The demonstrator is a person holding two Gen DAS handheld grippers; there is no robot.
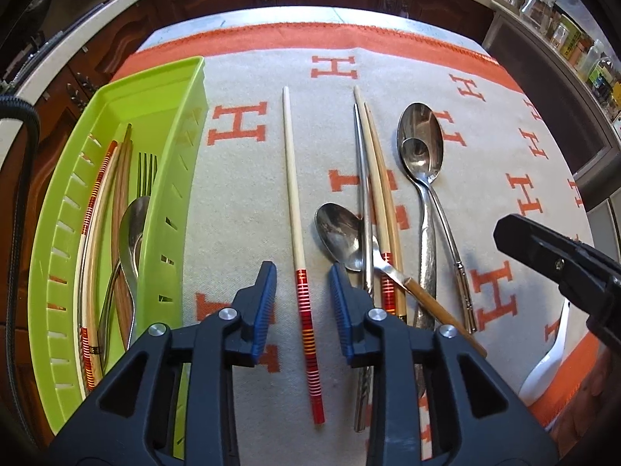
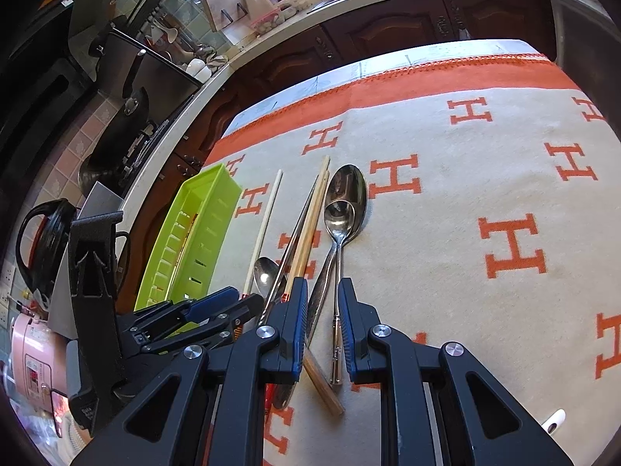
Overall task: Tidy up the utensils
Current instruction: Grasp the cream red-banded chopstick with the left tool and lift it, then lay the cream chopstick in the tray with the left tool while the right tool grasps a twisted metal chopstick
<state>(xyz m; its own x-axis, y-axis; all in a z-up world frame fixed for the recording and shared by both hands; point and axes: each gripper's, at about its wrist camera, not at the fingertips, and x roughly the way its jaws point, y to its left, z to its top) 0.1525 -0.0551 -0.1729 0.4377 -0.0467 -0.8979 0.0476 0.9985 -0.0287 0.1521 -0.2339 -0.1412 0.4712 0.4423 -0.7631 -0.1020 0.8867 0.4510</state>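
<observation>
Left hand-held gripper [image 1: 302, 303] released, chopstick [image 1: 300, 256] lying untouched between its fingers, right hand-held gripper [image 2: 322, 326] seemingly released astride slim spoon [image 2: 338, 272]

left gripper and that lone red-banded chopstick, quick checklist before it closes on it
1. Lone chopstick lies between the fingers of the left gripper: ok.
2. Blue pads clear of the chopstick on both sides, jaws open: ok.
3. Chopstick lies apart from the neighbouring spoon, nothing across it: ok.
4. Green tray has free room beside the utensils already in it: ok.
5. Right gripper is out of the way, straddling the small spoon handle, pads not pressing on it: ok.
6. Left fingertips low enough to touch the cloth: cannot tell.
</observation>
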